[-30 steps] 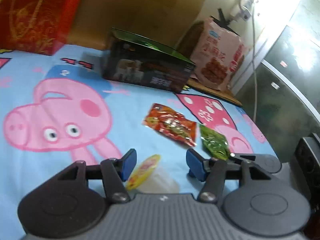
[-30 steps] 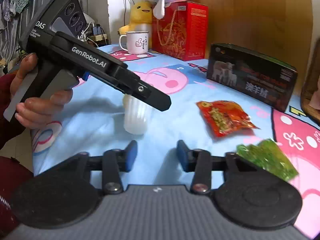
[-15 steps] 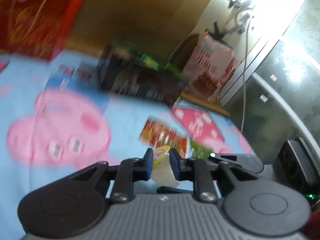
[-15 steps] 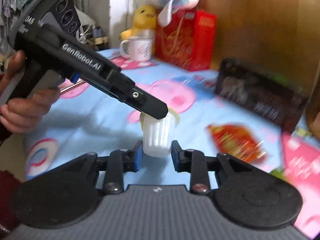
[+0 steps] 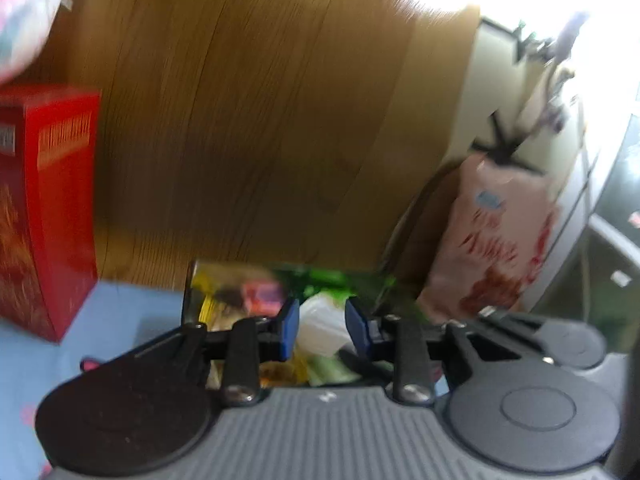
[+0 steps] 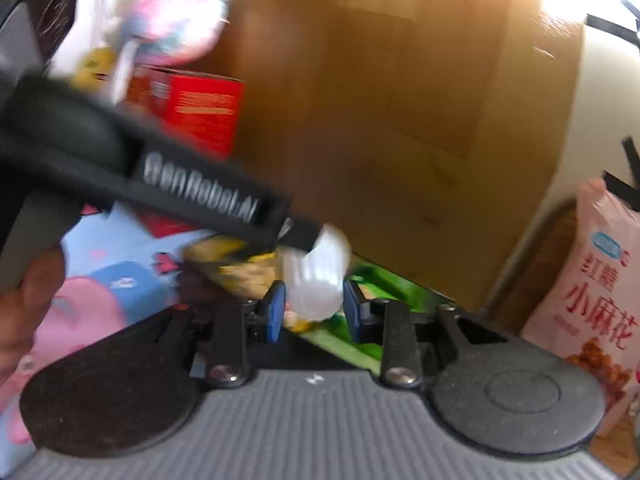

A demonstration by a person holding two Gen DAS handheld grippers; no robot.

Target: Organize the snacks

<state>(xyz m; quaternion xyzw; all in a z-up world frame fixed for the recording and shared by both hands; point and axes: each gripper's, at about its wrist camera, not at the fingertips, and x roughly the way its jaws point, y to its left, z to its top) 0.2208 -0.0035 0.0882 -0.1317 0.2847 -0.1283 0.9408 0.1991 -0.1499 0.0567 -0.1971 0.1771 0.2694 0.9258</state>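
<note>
**Jelly cup held over the open snack box**

Progress. The white jelly cup (image 5: 320, 326) is off the surface (image 5: 120, 308) and sits above the open dark box (image 5: 240, 292) at the far edge, at 12 o'clock in both wrist views. Coloured packets already show inside the box, though blur hides what they are. Judged from this, the cup is at the drop-off stage and has not been released. How many snacks remain on the surface cannot be told, since neither view shows the near part of it.

Left tongs (image 5: 321, 328). The blue pads (image 5: 289, 330) stand a cup-width apart, one on each side of the cup. They appear to clamp its sides, though motion blur softens the contact line. In the right wrist view the same tool (image 6: 180, 188) crosses from 9 o'clock toward the centre, with its tip at the cup's upper end.

Right tongs (image 6: 311, 312). Its blue pads (image 6: 276, 312) flank the lower part of the cup (image 6: 316, 276) at a similar narrow opening. They seem to touch the cup's walls; whether they bear any load cannot be told.

Surroundings. A red box (image 5: 48, 208) stands at 9 o'clock, and a pink snack bag (image 6: 600, 288) leans at 3 o'clock, beside the wooden panel (image 5: 240, 120).
</note>
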